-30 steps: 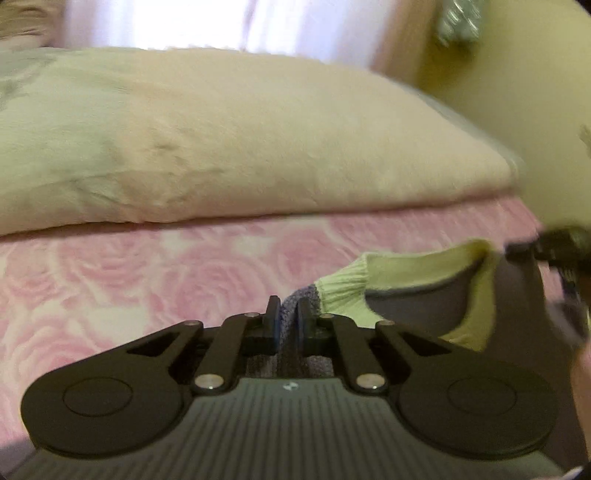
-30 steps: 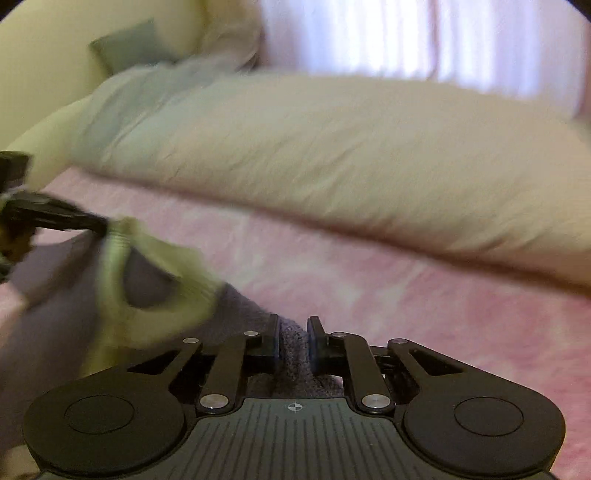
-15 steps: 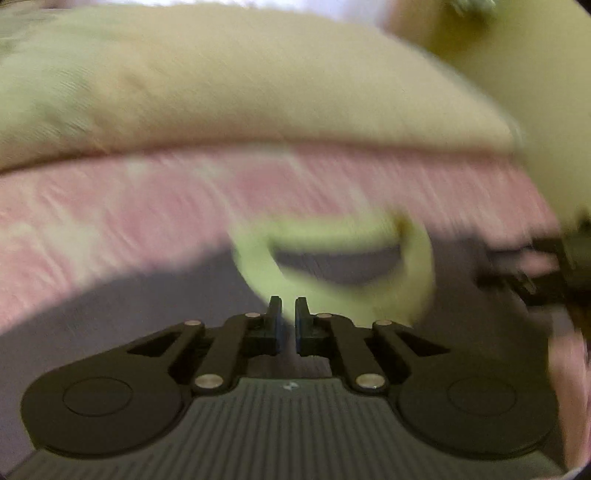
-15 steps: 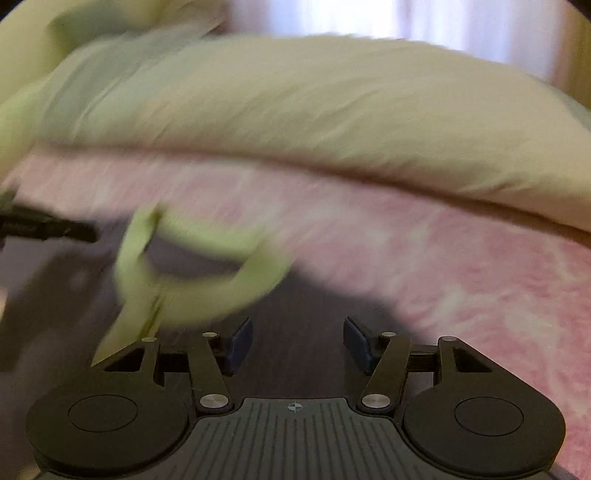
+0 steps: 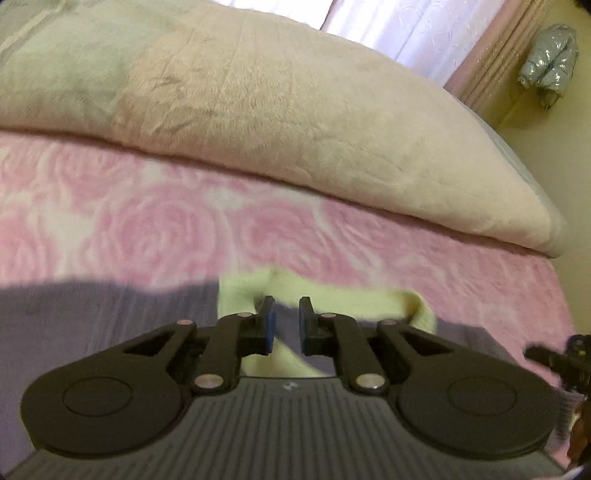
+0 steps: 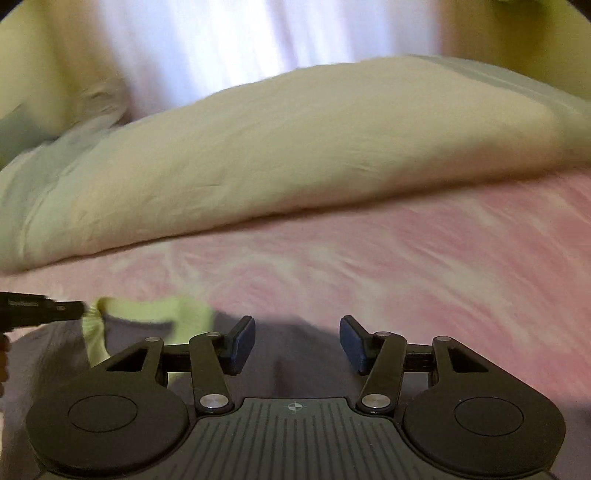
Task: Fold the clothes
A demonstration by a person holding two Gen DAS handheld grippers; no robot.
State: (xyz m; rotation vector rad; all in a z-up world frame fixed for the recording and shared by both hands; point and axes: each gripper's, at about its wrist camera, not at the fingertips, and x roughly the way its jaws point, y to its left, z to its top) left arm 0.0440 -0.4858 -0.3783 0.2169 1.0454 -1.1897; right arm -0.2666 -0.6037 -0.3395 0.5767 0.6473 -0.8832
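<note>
A grey-purple shirt (image 5: 92,314) with a yellow-green collar (image 5: 332,291) lies flat on the pink bedspread. My left gripper (image 5: 286,321) hovers just over the collar. Its jaws are opening, with a narrow gap and no cloth pinched between the blue pads. In the right wrist view the same shirt (image 6: 48,354) and collar (image 6: 147,310) sit at the lower left. My right gripper (image 6: 297,343) stands open wide over the grey fabric with nothing between its fingers. Each gripper shows as a black tip at the edge of the other's view.
The pink rose-patterned bedspread (image 5: 147,221) stretches ahead of the shirt. A thick beige folded blanket (image 5: 295,110) lies across the far side of the bed. Behind it hang pale curtains (image 5: 406,29), and a silvery bundle (image 5: 550,62) hangs on the yellow wall.
A second ago both grippers were shut on the raised shirt. Now the shirt lies on the bed, the right jaws stand wide apart and the left jaws have parted slightly.
</note>
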